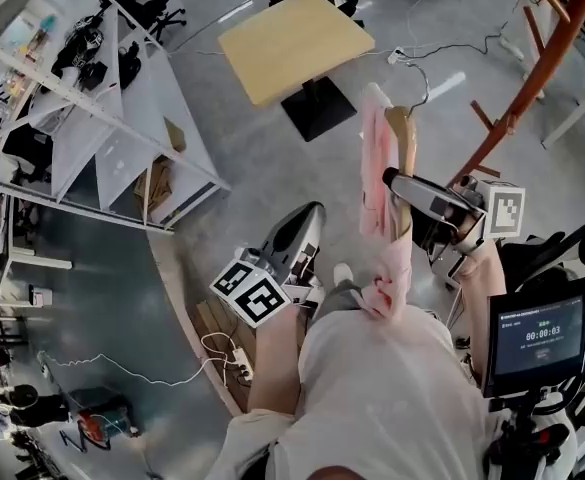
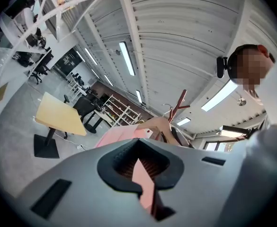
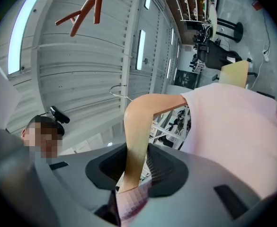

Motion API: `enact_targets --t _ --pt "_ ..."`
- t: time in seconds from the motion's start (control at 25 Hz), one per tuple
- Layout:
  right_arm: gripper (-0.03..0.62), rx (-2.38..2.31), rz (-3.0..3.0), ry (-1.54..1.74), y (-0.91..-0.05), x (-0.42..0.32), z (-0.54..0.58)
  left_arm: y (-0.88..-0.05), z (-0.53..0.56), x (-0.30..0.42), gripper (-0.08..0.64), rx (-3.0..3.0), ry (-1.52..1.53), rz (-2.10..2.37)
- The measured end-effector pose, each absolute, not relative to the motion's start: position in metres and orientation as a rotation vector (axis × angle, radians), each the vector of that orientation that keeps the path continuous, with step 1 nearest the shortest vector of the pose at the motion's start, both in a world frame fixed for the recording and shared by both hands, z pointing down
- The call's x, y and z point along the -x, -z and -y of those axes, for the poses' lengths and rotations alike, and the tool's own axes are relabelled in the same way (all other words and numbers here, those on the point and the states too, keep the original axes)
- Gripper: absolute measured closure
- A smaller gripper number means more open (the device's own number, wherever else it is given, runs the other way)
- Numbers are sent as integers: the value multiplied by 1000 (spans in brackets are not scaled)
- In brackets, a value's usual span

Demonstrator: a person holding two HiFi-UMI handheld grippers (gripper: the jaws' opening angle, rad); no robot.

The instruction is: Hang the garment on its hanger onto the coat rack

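Observation:
A pink garment [image 1: 376, 193] hangs on a wooden hanger [image 1: 404, 133] with a wire hook [image 1: 419, 86], held up in front of me. My right gripper [image 1: 399, 181] is shut on the hanger's arm; in the right gripper view the wood [image 3: 137, 126] runs down between the jaws of that gripper [image 3: 131, 174], with the garment [image 3: 233, 126] to the right. My left gripper [image 1: 334, 280] is shut on the garment's lower part; a strip of pink fabric [image 2: 143, 181] sits between its jaws. The red-brown coat rack [image 1: 532, 78] stands at the upper right, apart from the hook.
A yellow table [image 1: 292, 43] on a black base stands beyond the garment. White shelving [image 1: 102, 118] fills the left. A cable and power strip [image 1: 234, 363] lie on the floor. A small screen [image 1: 542, 338] is at my lower right.

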State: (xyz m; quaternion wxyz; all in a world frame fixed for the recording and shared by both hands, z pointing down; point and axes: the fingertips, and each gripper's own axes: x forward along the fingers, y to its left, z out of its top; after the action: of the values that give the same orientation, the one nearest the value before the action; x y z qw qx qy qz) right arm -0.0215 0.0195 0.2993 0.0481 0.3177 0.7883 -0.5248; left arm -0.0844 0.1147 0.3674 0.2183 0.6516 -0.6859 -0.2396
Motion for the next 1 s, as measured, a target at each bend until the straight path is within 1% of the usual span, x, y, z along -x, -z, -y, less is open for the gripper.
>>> enact_targets --t 0.16,0.4,0.72,1.0 --pt "466 -882 -2405 1576 -303 55 0 -368 -84 129 552 -1892 636 1803" --pt "466 -699 -2382 1522 -295 86 39 -364 -42 171 552 -2014 599 1635" --pt "466 -422 -2308 1475 -287 124 130 -353 32 181 552 -2135 546 1492" --pt "467 -240 -2259 1404 -274 124 202 -335 98 175 552 -2238 484 1423"
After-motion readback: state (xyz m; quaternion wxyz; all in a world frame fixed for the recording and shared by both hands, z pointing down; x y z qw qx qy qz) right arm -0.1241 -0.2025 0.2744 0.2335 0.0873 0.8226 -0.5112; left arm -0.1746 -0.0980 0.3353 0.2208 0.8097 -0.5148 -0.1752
